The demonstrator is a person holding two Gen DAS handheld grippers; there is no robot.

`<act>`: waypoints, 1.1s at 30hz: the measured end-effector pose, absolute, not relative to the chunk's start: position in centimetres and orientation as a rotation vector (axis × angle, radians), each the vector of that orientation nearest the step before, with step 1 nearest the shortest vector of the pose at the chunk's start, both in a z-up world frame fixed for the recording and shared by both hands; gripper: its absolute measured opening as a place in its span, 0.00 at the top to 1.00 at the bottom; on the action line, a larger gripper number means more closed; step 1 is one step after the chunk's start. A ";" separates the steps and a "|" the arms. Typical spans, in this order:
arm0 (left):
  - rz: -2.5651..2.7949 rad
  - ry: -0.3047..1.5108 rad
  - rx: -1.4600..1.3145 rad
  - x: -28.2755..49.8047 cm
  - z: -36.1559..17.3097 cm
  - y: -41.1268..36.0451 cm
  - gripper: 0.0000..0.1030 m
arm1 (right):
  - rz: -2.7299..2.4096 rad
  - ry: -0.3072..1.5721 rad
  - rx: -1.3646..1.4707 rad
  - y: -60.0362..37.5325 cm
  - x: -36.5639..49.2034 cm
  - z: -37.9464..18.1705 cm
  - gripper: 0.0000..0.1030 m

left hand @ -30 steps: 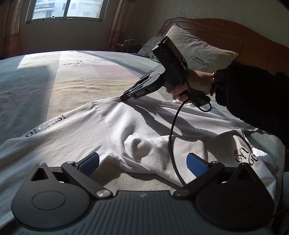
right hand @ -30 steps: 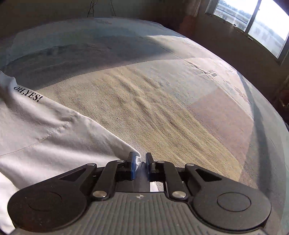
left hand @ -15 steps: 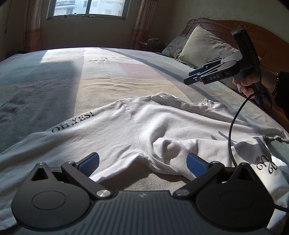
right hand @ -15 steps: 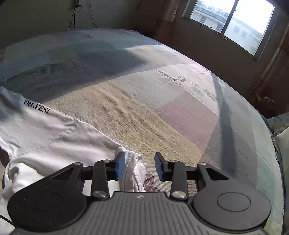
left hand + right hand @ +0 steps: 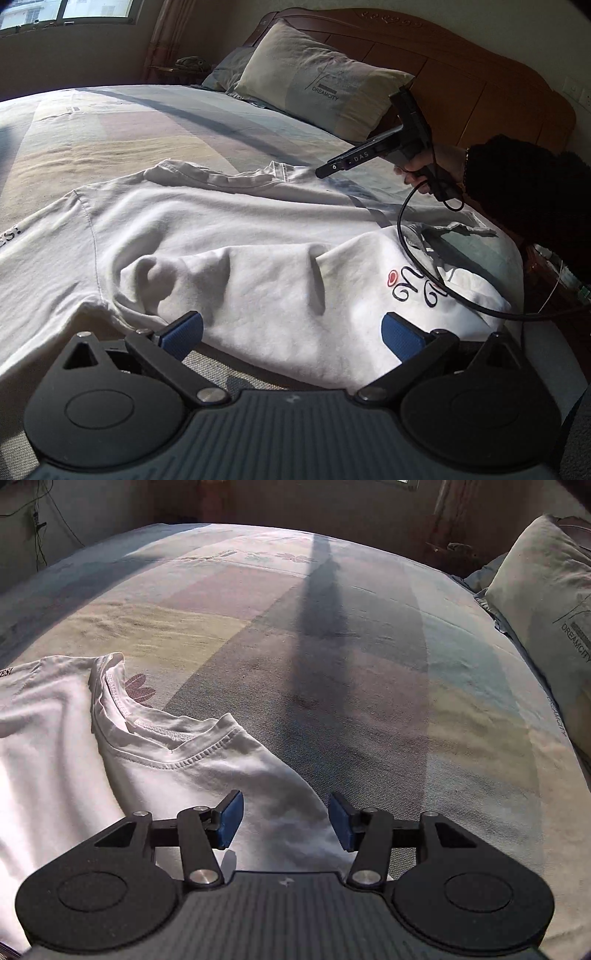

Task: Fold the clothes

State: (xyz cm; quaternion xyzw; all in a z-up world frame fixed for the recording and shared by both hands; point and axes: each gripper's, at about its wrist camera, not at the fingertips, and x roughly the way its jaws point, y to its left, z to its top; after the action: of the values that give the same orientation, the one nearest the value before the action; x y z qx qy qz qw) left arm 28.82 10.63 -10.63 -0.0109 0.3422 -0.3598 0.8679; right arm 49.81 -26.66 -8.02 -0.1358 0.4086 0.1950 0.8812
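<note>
White cotton T-shirt [image 5: 229,236] lies rumpled on the striped bed [image 5: 369,664]; left tongs [image 5: 291,332] released, right tongs [image 5: 286,819] opening, pads not pressing it.

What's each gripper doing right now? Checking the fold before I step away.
Left gripper: open, holding nothing, over the white T-shirt.
Right gripper: jaws opening, empty, above the shirt's shoulder.

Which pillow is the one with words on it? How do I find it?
Look at the wooden headboard at the top of the bed. Two pillows lean there. Pick the big beige pillow in front, printed "DREAMCITY"; the blue pillow behind it shows no words.
</note>
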 end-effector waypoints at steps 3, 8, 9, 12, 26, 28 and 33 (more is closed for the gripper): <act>-0.749 0.745 0.052 28.7 -11.6 9.3 0.01 | 0.465 0.862 -0.307 -25.7 51.9 -8.8 0.45; -0.755 0.741 0.024 28.6 -11.7 9.7 0.01 | 0.561 0.900 -0.345 -25.0 53.1 -9.4 0.95; -0.755 0.740 0.013 28.6 -11.6 9.8 0.01 | 0.549 0.882 -0.366 -24.7 53.0 -9.4 0.94; -0.746 0.732 0.002 28.8 -11.5 10.0 0.01 | 0.500 0.840 -0.388 -24.5 53.4 -9.2 0.94; -0.729 0.697 -0.031 28.4 -10.5 10.7 0.01 | 0.448 0.865 -0.176 -22.6 51.6 -6.0 0.71; -0.722 0.699 -0.039 28.5 -10.6 10.8 0.01 | 0.489 0.846 -0.216 -19.8 51.7 -5.7 0.71; -0.706 0.714 -0.042 29.0 -10.8 10.9 0.01 | 0.574 0.805 -0.383 -13.0 53.2 -6.2 0.64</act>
State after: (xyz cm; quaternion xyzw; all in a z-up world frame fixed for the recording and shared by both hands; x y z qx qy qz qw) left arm 28.97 10.94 -10.82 -0.0203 0.3423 -0.3383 0.8763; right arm 53.20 -13.05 -6.24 -0.1825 0.3838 0.2737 0.8628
